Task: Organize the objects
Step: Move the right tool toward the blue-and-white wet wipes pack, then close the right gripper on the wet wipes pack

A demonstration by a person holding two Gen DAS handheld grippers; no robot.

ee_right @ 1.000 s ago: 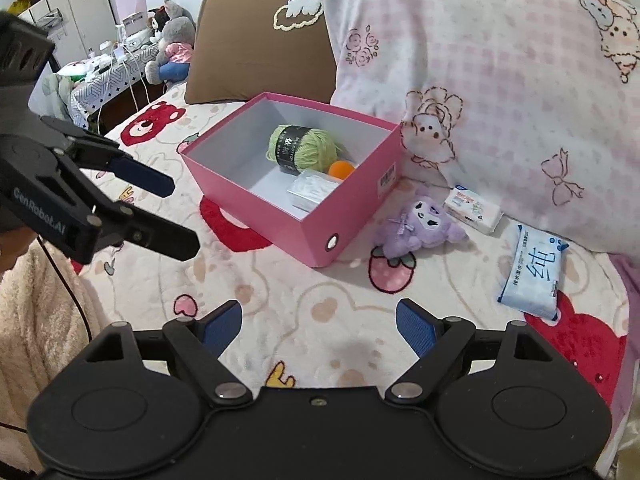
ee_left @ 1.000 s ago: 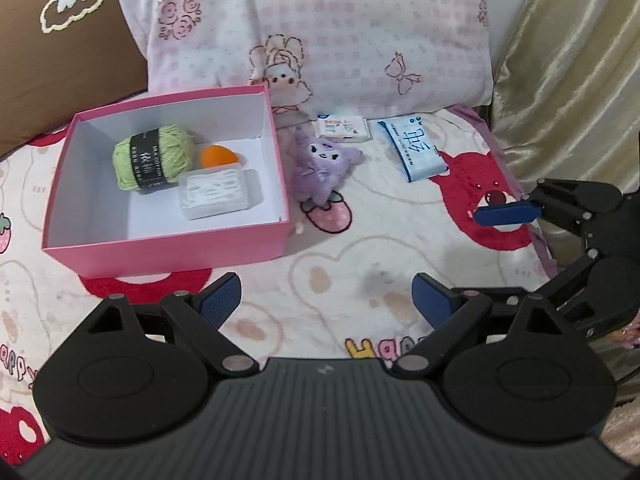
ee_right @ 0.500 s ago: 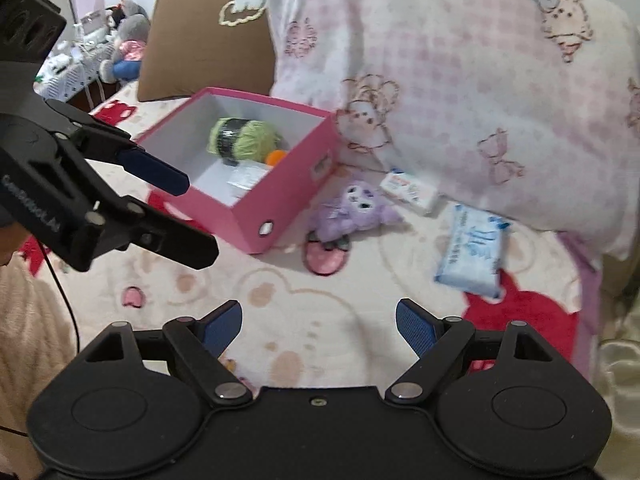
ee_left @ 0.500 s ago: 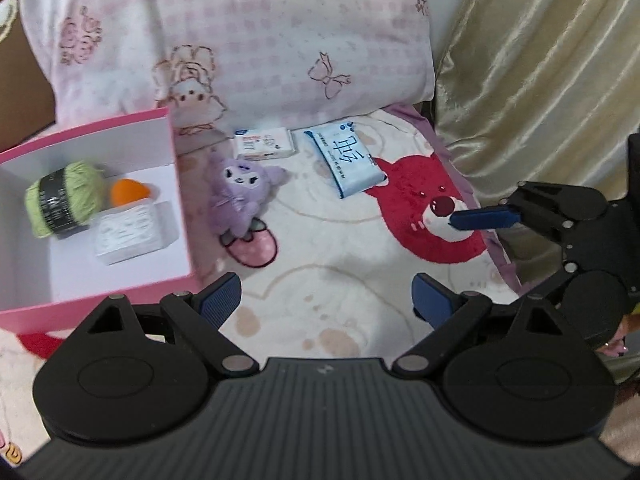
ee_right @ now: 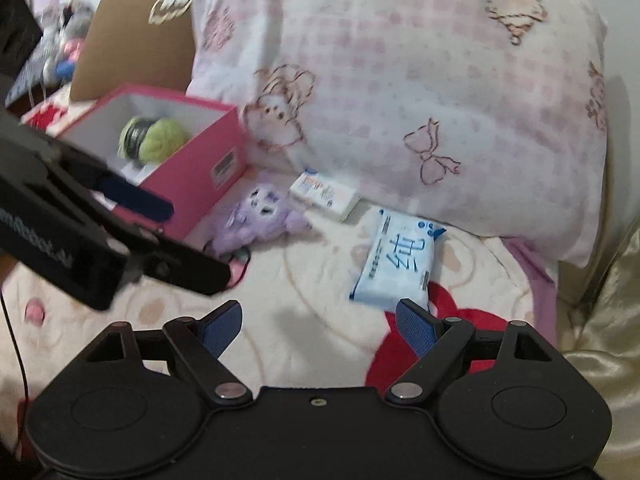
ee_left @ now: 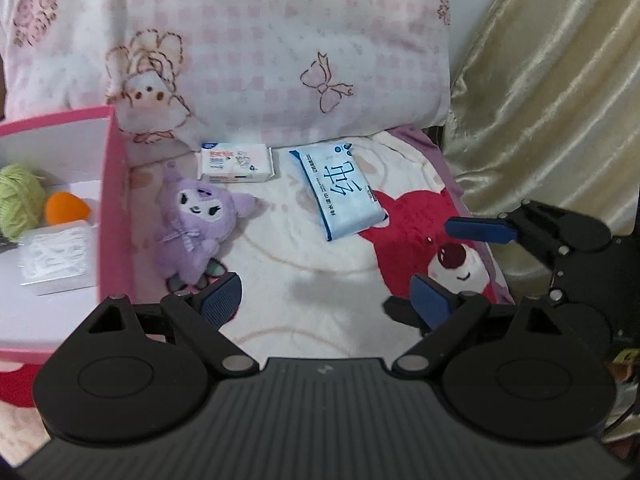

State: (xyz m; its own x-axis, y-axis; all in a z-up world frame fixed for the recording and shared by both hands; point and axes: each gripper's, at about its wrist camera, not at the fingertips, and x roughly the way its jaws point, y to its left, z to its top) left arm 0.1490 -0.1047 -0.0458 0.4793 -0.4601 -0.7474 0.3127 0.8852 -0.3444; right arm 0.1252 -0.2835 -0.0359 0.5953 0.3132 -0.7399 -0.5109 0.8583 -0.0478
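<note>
A pink box (ee_left: 114,216) (ee_right: 192,184) on the bed holds green yarn (ee_left: 18,200) (ee_right: 160,142), an orange ball (ee_left: 64,208) and a clear plastic case (ee_left: 56,256). Beside it lie a purple plush toy (ee_left: 198,224) (ee_right: 256,220), a small white tissue pack (ee_left: 236,162) (ee_right: 324,196) and a blue wet-wipes pack (ee_left: 340,190) (ee_right: 396,264). My left gripper (ee_left: 326,300) is open and empty, near the plush toy. My right gripper (ee_right: 318,322) is open and empty, just short of the blue pack. Each gripper shows in the other's view (ee_left: 516,260) (ee_right: 120,224).
A pink checked pillow (ee_left: 260,40) (ee_right: 400,80) stands behind the objects. A brown pillow (ee_right: 132,40) is at the left. A gold curtain (ee_left: 552,92) hangs at the right. The blanket (ee_left: 304,272) has a red bear print.
Both grippers have moved right and forward, closer to the plush toy and the packs. The pink box has slid to the left of both views. Both stay open.
</note>
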